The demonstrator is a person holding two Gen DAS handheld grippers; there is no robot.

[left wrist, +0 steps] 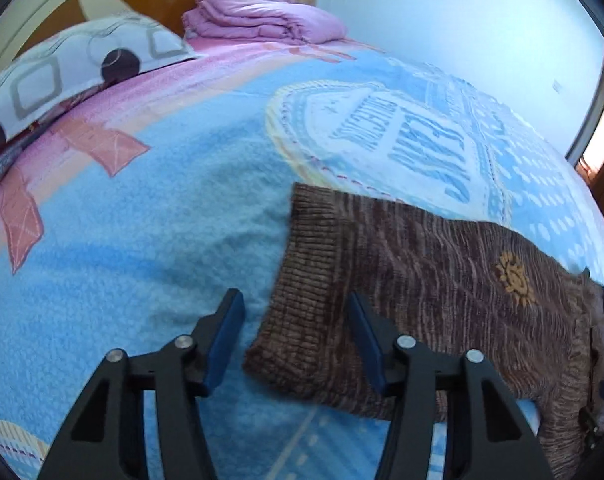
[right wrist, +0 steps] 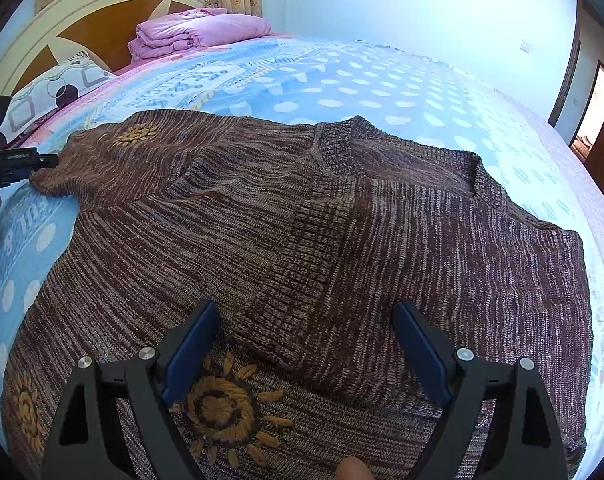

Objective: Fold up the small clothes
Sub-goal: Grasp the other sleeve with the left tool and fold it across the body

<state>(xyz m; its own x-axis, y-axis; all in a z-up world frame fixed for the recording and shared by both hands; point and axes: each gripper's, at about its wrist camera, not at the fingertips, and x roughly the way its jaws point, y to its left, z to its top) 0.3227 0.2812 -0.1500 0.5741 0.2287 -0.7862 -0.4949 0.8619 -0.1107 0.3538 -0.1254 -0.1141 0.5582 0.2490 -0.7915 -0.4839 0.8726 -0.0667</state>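
A brown knitted sweater [right wrist: 230,248] with yellow embroidered suns lies flat on the bed. Its right sleeve is folded across the chest, with the ribbed cuff [right wrist: 302,280] in front of my right gripper [right wrist: 305,312], which is open and empty just above the cloth. The left sleeve [left wrist: 413,280] stretches out to the side; its ribbed cuff [left wrist: 302,300] lies between the fingers of my left gripper [left wrist: 296,300], which is open. The left gripper also shows at the left edge of the right wrist view [right wrist: 10,160].
The bed has a blue fleece blanket [left wrist: 142,240] with white dots and lettering. A patterned pillow [left wrist: 62,76] and a folded pink quilt [left wrist: 262,16] lie by the headboard [right wrist: 102,24]. A doorway [right wrist: 593,104] is at far right.
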